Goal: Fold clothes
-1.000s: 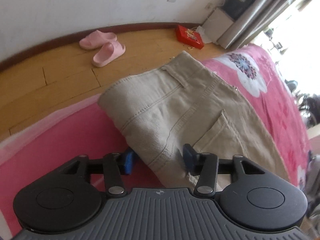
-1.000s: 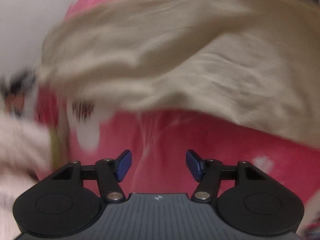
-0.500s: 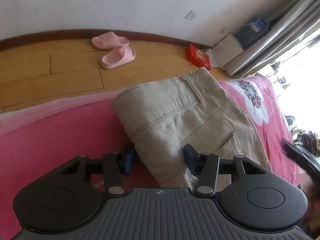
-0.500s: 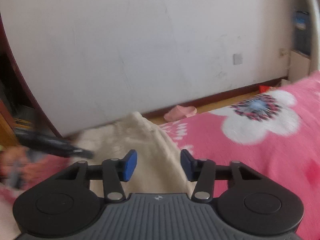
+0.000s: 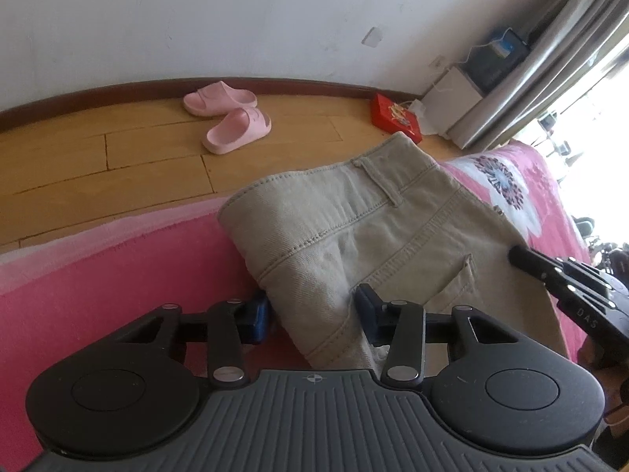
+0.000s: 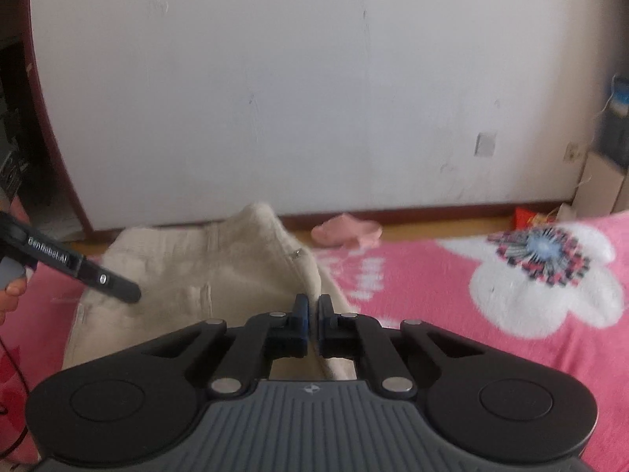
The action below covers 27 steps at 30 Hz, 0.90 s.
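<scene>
Folded beige trousers lie on the pink flowered bed cover near its edge, waistband toward the floor. My left gripper stands open astride the thick near corner of the fold, and its left finger is partly hidden by cloth. In the right wrist view the trousers lie left of centre. My right gripper is shut on their right edge, and cloth shows below the pads. The right gripper's finger reaches in over the trousers at the right edge of the left wrist view.
Beyond the bed edge is wooden floor with a pair of pink slippers and a red box. A white cabinet and grey curtain stand at the far right. A person's hand holds the left gripper.
My right gripper swung round to the trousers' right edge and went from open to shut on it. The left gripper stayed astride the fold's corner.
</scene>
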Available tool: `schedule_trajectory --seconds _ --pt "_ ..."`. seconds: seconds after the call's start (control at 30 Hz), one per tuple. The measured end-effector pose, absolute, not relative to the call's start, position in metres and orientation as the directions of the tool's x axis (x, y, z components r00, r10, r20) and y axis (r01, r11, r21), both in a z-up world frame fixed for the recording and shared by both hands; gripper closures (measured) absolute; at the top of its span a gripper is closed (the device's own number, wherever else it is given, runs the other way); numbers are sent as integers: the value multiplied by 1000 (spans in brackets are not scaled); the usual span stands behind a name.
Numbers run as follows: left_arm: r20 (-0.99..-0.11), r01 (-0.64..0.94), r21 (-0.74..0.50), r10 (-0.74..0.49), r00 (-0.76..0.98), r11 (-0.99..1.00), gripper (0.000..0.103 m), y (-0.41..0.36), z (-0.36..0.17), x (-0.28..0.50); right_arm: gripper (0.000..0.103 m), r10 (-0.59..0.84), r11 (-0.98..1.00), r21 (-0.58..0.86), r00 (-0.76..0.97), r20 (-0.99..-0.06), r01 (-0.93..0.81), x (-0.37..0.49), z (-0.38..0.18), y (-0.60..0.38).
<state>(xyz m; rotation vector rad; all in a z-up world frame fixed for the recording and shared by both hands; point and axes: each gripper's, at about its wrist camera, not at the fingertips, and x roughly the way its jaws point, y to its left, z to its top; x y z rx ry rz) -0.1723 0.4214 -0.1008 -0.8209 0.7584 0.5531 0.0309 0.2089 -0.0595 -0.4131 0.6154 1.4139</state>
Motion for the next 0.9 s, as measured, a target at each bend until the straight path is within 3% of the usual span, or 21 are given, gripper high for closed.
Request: schedule_trajectory --seconds 0.23,0.3,0.43,0.57,0.7,0.9 --pt "-774 -677 -443 132 620 587 55 422 -103 -173 93 752 197 154 48 -657 -968 52 -97 222" --pt "-778 -685 -457 119 617 567 50 425 -100 -178 84 781 246 254 37 -623 -935 73 -84 206" --pt "-803 -709 -422 131 582 565 36 430 -84 -196 84 843 355 416 94 -529 -837 128 -46 137" --pt "-799 -726 -339 225 558 599 36 442 -49 -209 81 831 476 429 232 -506 -768 161 -10 27" --pt "-732 -664 -286 290 616 691 36 444 -18 -182 81 766 523 377 228 -601 -764 130 -18 -34" --pt "-725 -307 -175 88 683 936 37 373 -30 -81 81 666 505 198 234 -708 -840 74 -48 -51"
